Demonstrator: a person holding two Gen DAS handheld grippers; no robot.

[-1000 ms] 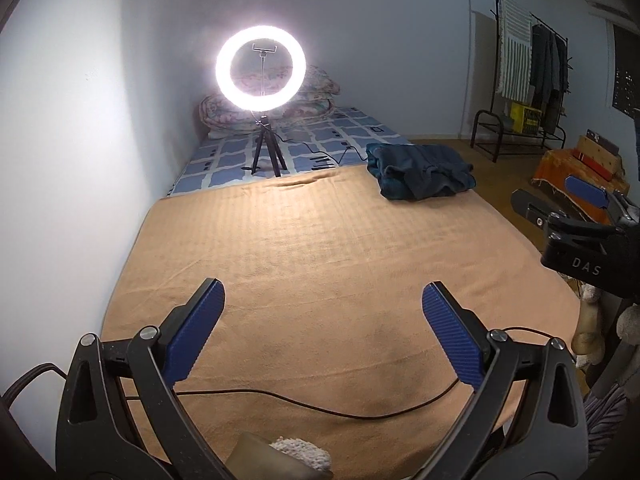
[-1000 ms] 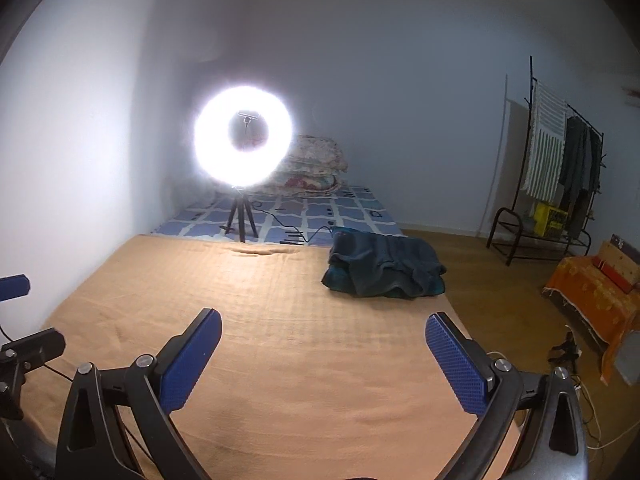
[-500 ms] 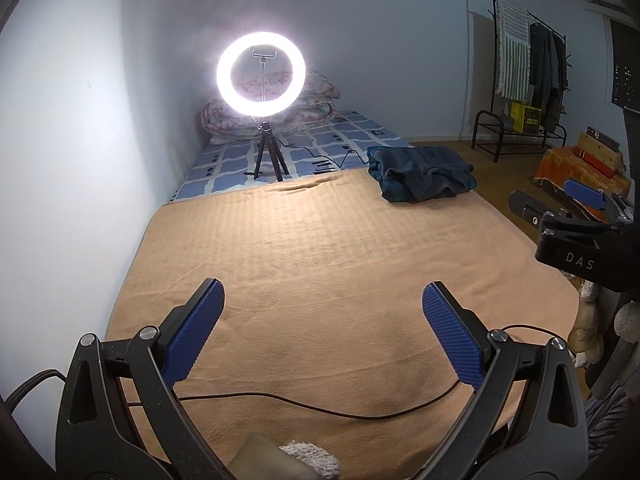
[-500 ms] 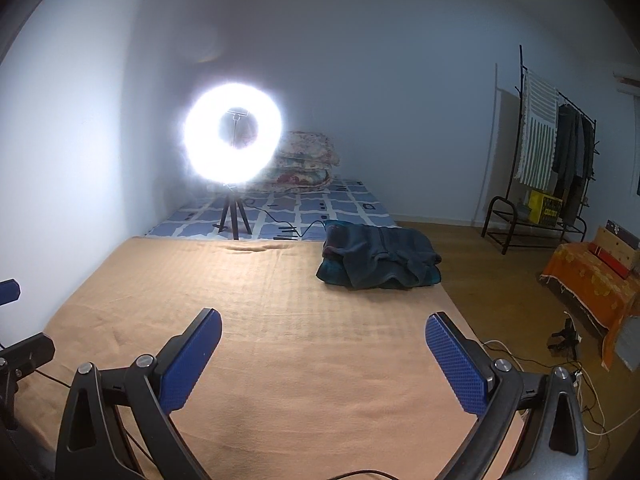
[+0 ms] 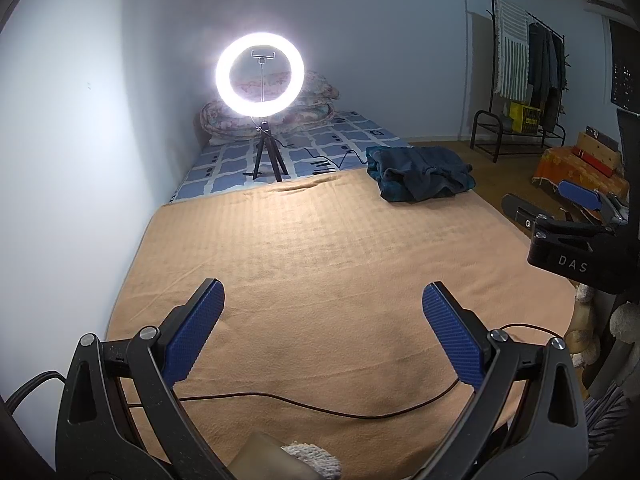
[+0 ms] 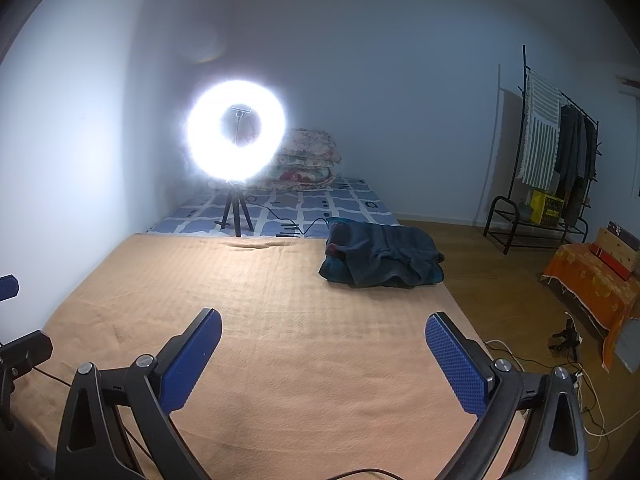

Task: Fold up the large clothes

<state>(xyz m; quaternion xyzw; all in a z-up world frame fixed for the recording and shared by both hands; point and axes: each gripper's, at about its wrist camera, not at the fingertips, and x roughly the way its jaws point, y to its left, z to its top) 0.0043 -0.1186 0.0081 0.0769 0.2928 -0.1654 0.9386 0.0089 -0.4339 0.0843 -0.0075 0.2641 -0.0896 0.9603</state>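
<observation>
Basically, left wrist view: left tongs [image 5: 323, 320] with blue textured pads stood wide apart, nothing between them, hovering over the near part of a tan-orange woven blanket [image 5: 320, 240] spread on the bed. A thin black cable [image 5: 320, 408] lay across the blanket's near edge. The dark teal crumpled garment [image 5: 420, 174] sat in a heap at the blanket's far right corner, well apart from the tongs. Beyond the blanket's far edge a lit white ring light on a black tripod [image 5: 260, 74] stood on a blue-and-white checked sheet [image 5: 320, 148], with a stack of floral folded quilts [image 5: 312, 104] behind it against the wall. The right tongs [image 5: 576, 200] showed at the right edge, partly cut off. A black metal clothes rack [image 5: 524, 80] with hanging clothes stood by the far right wall.

Right wrist view: right tongs [image 6: 323, 334], blue pads too, were spread wide and held nothing, above the tan-orange blanket [image 6: 260, 300]. The dark teal garment [image 6: 384, 258] lay bunched at the far right edge of the blanket, near the checked sheet [image 6: 344, 204]. The ring light [image 6: 236, 130] glared at the left, quilts [image 6: 308, 160] just behind it. One blue pad of the left tongs [image 6: 8, 286] poked in at the left edge. An orange patterned cloth [image 6: 592, 280] covered something low on the wooden floor at right; white cables [image 6: 588, 392] trailed on the floor.
</observation>
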